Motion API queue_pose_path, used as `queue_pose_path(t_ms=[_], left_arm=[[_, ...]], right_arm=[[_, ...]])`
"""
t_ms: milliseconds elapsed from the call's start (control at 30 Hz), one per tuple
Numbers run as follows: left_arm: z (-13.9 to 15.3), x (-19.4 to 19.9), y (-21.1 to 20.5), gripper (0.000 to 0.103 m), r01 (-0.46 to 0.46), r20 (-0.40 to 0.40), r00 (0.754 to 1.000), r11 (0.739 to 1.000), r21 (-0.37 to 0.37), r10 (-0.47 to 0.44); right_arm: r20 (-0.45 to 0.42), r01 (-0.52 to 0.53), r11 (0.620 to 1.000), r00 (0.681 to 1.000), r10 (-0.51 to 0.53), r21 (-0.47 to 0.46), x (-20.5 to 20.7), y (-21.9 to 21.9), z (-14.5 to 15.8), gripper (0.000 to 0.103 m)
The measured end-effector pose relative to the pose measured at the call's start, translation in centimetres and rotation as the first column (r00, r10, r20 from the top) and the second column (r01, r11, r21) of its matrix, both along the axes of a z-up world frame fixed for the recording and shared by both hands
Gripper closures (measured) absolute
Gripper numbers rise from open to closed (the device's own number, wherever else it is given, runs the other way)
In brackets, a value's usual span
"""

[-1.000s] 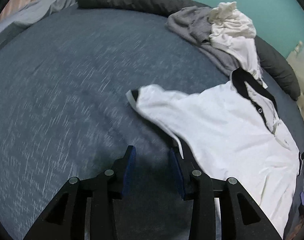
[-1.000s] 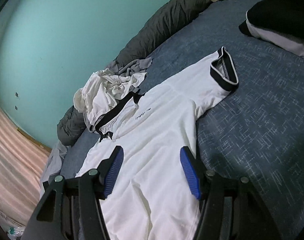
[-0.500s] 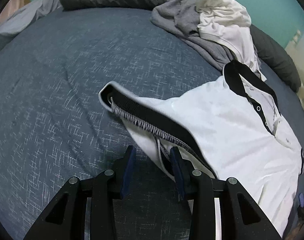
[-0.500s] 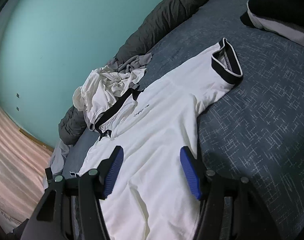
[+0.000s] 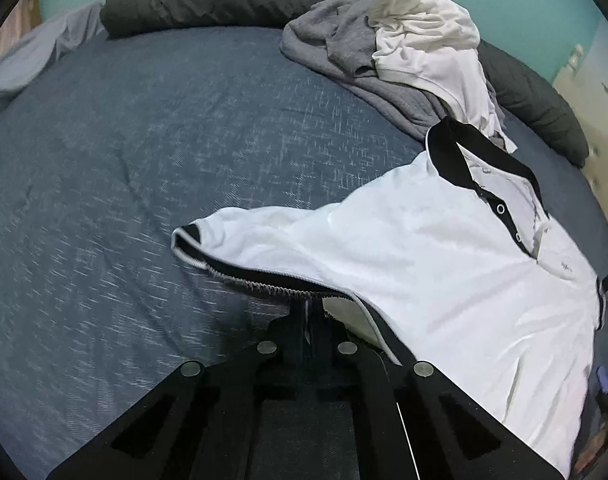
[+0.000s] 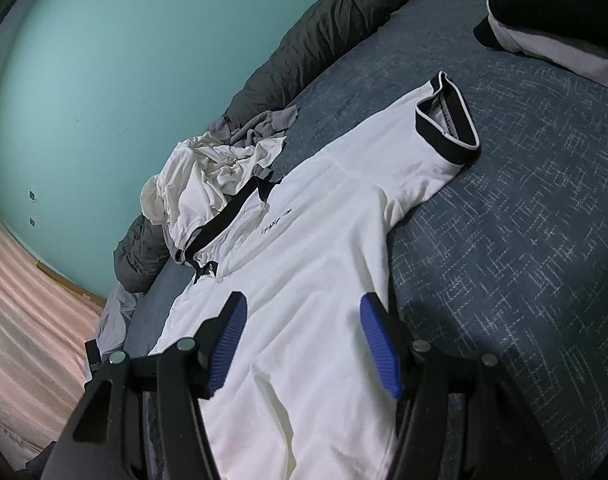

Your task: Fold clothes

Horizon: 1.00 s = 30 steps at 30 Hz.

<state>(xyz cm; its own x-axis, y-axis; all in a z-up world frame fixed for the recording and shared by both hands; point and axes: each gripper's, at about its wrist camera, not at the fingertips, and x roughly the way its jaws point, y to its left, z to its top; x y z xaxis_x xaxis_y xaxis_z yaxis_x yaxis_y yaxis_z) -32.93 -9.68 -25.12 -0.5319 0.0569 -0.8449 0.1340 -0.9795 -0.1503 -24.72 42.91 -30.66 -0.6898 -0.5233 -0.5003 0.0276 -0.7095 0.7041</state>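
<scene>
Left wrist view: my left gripper (image 5: 313, 314) is pinching the black-banded sleeve cuff (image 5: 264, 280) of the white polo shirt (image 5: 424, 272), jaws apparently fully closed on it, starting the sleeve fold on the bed (image 5: 144, 160). Right wrist view: my right gripper (image 6: 304, 344) is hovering over the shirt's body, jaws half-open, empty; next, I'm carrying the sleeve inward.

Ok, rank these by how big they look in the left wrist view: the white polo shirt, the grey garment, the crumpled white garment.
1. white polo shirt, though it lies nearest the camera
2. grey garment
3. crumpled white garment, close to the grey one, so that order is unsure
</scene>
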Motion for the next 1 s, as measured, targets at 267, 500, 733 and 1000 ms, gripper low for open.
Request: queue_pose_path(t_ms=[267, 500, 733, 1000], left_arm=[[1.6, 2.8, -2.8, 0.102, -0.017, 0.034, 0.999, 0.999, -0.036, 0.018], [-2.1, 4.1, -6.1, 0.102, -0.128, 0.098, 0.988, 0.988, 0.09, 0.119], [-2.5, 4.2, -6.3, 0.096, -0.127, 0.093, 0.989, 0.986, 0.109, 0.117], [2.9, 3.7, -4.2, 0.06, -0.068, -0.014, 0.998, 0.995, 0.076, 0.069]], right_arm=[[0.0, 0.003, 1.0, 1.0, -0.003, -0.019, 0.0, 0.2, 0.1, 0.043], [0.0, 0.001, 1.0, 1.0, -0.001, -0.029, -0.1, 0.4, 0.0, 0.043], [0.002, 0.006, 1.0, 1.0, -0.006, -0.029, -0.1, 0.4, -0.1, 0.043], [0.0, 0.006, 1.0, 1.0, -0.006, -0.031, -0.1, 0.3, 0.0, 0.042]])
